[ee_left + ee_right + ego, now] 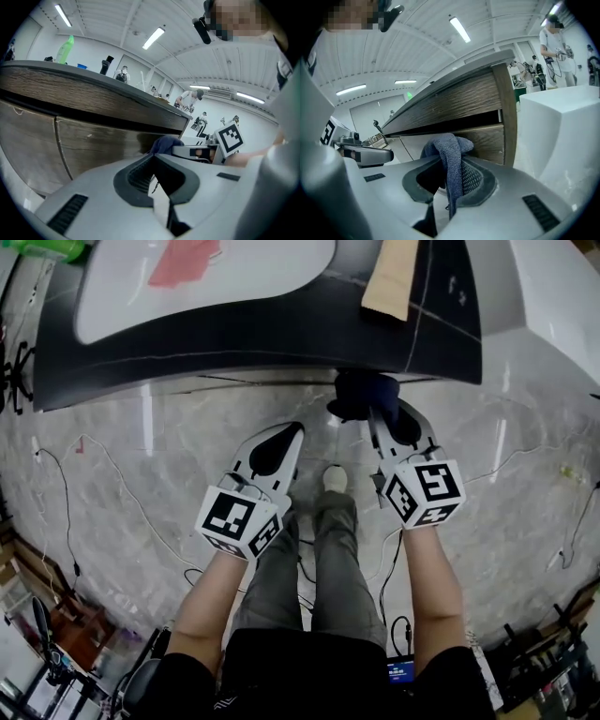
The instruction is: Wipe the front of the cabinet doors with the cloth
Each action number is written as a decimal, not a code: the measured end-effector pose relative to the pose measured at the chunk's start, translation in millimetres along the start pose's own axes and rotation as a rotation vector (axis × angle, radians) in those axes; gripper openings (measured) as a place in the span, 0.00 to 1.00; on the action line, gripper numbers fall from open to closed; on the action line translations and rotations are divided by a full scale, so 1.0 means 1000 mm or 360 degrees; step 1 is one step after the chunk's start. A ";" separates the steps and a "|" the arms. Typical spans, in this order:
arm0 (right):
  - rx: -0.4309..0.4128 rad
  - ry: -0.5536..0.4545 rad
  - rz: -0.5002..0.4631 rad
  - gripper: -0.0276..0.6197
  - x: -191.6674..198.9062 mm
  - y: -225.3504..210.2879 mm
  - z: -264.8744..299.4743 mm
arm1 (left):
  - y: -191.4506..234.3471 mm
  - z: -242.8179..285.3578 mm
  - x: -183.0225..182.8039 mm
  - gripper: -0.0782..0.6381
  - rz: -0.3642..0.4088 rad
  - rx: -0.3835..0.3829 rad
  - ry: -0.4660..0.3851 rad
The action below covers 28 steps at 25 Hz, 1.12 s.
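Below the dark countertop, the right gripper was clamped on a bunched dark-blue cloth, held up at the wood-grain cabinet door just under the shadowed gap beneath the counter edge. From the right gripper view, the cloth rose between the closed jaws, with a strip hanging down through them; whether its bunched top pressed on the door could not be told. The left gripper hung just to the left, jaws drawn together with nothing between them, pointed at the same run of doors. From the left gripper view, the cloth showed at the far right end of the cabinet front, close against it. A green bottle stood on the countertop far to the left, and a pink rag lay farther back on the top. The person stood on a pale marble floor.
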State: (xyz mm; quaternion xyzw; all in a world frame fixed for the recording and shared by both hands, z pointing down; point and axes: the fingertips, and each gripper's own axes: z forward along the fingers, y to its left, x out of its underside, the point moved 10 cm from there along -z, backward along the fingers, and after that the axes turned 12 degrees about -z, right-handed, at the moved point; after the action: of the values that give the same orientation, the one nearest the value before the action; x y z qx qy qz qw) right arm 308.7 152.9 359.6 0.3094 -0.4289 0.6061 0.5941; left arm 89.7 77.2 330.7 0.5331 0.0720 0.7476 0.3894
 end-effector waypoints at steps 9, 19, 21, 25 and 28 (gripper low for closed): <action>0.0067 0.0002 0.0010 0.15 0.010 -0.037 -0.022 | -0.024 0.037 0.008 0.12 0.0015 0.0056 0.0007; 0.0089 -0.0019 0.0086 0.15 0.015 0.009 -0.032 | 0.000 -0.001 0.015 0.12 -0.0023 0.0049 0.0028; 0.0072 -0.0017 0.0102 0.15 0.018 0.029 -0.025 | 0.013 -0.018 0.015 0.12 0.0000 0.0029 0.0030; 0.0005 -0.0004 0.0127 0.15 0.020 0.073 -0.003 | 0.048 -0.058 0.016 0.12 -0.0022 -0.0096 -0.0004; -0.0058 0.0009 0.0121 0.15 0.019 0.100 0.017 | 0.071 -0.083 0.014 0.12 -0.0068 -0.0173 -0.0050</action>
State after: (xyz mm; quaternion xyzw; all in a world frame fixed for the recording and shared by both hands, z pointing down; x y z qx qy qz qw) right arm 205.6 154.3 368.9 0.2803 -0.4494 0.6213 0.5774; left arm -18.7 63.2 343.7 0.5212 0.0365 0.7334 0.4349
